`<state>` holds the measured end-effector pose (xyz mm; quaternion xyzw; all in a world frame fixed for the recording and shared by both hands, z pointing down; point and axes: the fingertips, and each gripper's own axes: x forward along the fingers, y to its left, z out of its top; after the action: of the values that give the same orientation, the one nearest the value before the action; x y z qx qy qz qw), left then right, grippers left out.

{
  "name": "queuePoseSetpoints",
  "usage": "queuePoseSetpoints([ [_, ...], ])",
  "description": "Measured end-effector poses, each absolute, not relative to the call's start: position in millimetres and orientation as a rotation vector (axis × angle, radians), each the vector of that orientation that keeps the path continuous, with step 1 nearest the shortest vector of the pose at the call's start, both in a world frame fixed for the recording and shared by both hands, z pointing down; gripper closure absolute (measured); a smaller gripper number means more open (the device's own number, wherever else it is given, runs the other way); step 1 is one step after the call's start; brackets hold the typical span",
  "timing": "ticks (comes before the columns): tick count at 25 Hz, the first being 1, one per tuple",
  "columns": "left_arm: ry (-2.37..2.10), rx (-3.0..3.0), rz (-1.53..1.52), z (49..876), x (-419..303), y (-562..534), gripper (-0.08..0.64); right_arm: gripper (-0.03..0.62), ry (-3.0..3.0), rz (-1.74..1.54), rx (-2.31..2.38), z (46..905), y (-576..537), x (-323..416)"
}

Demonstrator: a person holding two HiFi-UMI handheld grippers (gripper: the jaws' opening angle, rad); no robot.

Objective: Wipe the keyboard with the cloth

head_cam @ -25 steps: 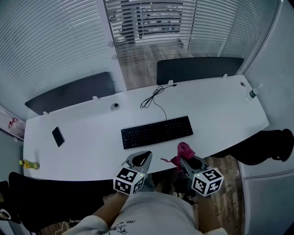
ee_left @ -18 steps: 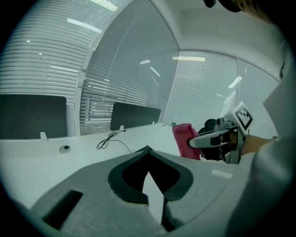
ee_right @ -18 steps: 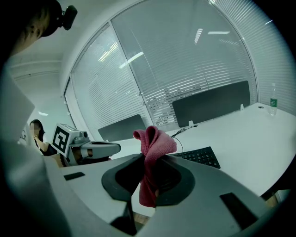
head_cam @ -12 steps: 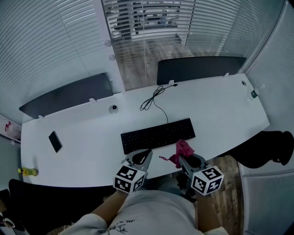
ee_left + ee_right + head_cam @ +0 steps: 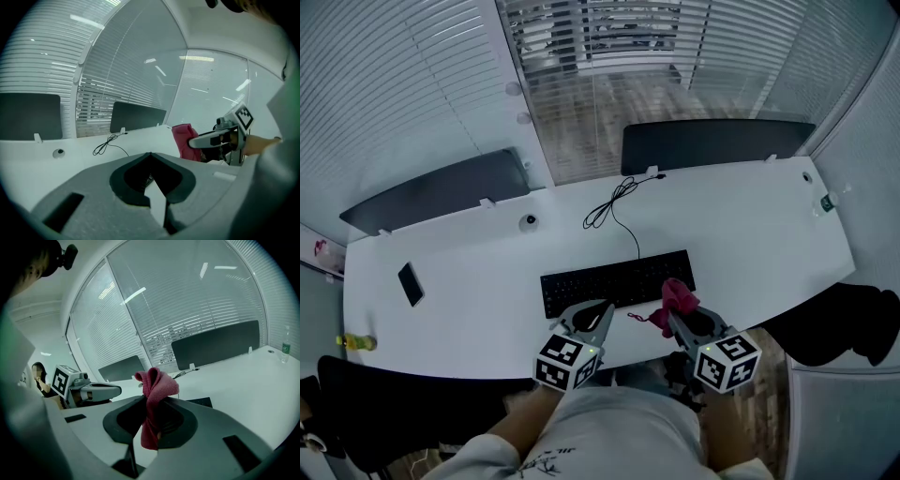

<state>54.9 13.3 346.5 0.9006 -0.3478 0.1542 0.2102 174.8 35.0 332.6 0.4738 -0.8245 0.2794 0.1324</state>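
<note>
A black keyboard (image 5: 614, 281) lies near the front of the white desk (image 5: 750, 225), its cable (image 5: 614, 202) curling toward the back. My right gripper (image 5: 675, 317) is shut on a crumpled pink cloth (image 5: 677, 298), which hangs just over the keyboard's right front corner; the cloth (image 5: 154, 399) bunches up between the jaws in the right gripper view. My left gripper (image 5: 598, 314) hovers at the keyboard's front edge, jaws shut with nothing in them. The cloth (image 5: 183, 140) also shows in the left gripper view.
A phone (image 5: 410, 283) lies at the desk's left, a yellow item (image 5: 354, 343) at its left front corner. A small round grommet (image 5: 530, 221) sits behind the keyboard. A bottle (image 5: 828, 201) stands far right. Dark partitions (image 5: 712, 143) line the back edge.
Both grippers have moved forward over the desk's front edge. The pink cloth has gone from in front of the desk to the keyboard's right front corner.
</note>
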Motion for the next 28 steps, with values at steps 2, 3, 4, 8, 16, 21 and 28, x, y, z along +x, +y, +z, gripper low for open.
queuePoseSetpoints([
  [2,-0.976,2.493,0.432,349,59,10,0.549,0.535,-2.390,0.815,1.364,335,28,182],
  [3,-0.980,2.487,0.435,351,61,8,0.549,0.535,-2.389,0.818,1.360,336,25,185],
  [4,-0.984,2.481,0.438,353,63,6,0.549,0.535,-2.388,0.821,1.357,338,22,188],
  [8,-0.993,2.463,0.444,358,73,-4,0.549,0.535,-2.383,0.836,1.351,342,9,201],
  [16,-0.997,2.437,0.468,373,86,-25,0.549,0.535,-2.347,0.861,1.361,358,-16,225],
  [21,-0.983,2.414,0.488,387,92,-36,0.549,0.535,-2.293,0.892,1.368,375,-31,242],
  [28,-0.976,2.387,0.498,406,102,-50,0.549,0.535,-2.233,0.943,1.375,404,-49,267],
])
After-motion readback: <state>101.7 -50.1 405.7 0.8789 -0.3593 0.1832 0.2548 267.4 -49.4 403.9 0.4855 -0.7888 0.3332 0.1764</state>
